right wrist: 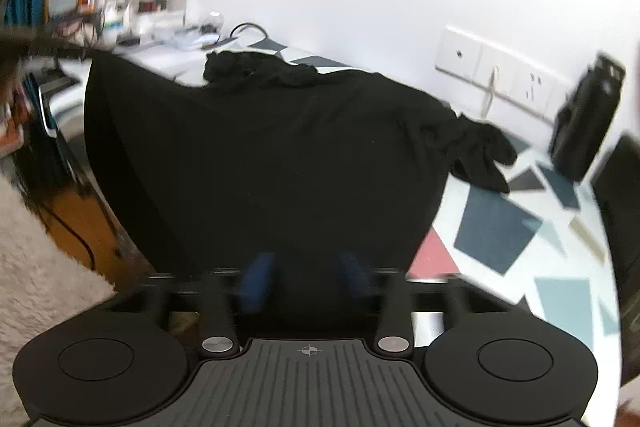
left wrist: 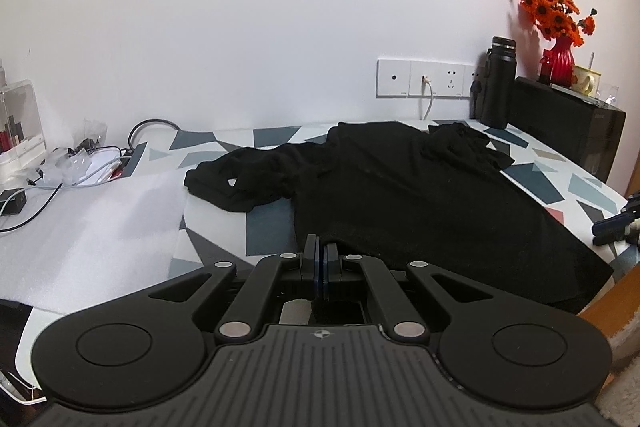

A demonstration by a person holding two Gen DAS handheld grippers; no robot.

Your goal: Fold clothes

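Note:
A black garment (left wrist: 420,195) lies spread on the patterned table (left wrist: 580,187), sleeves bunched at the far left and far right. My left gripper (left wrist: 321,251) is shut at the near left corner of the hem, and the cloth appears pinched between its fingers. In the blurred right wrist view the garment (right wrist: 260,155) fills the middle and its hem hangs over the table's front edge. My right gripper (right wrist: 306,277) is open, its blue fingers (right wrist: 258,279) on either side of the hem. It also shows at the table's right edge, the right gripper (left wrist: 614,225).
A black flask (left wrist: 498,83), a black box (left wrist: 568,123) carrying a red vase of orange flowers (left wrist: 560,59) and a mug stand at the back right. Wall sockets (left wrist: 424,79) sit behind. White foam sheet (left wrist: 92,227) and cables (left wrist: 80,163) lie left. A shaggy rug (right wrist: 40,247) covers the floor.

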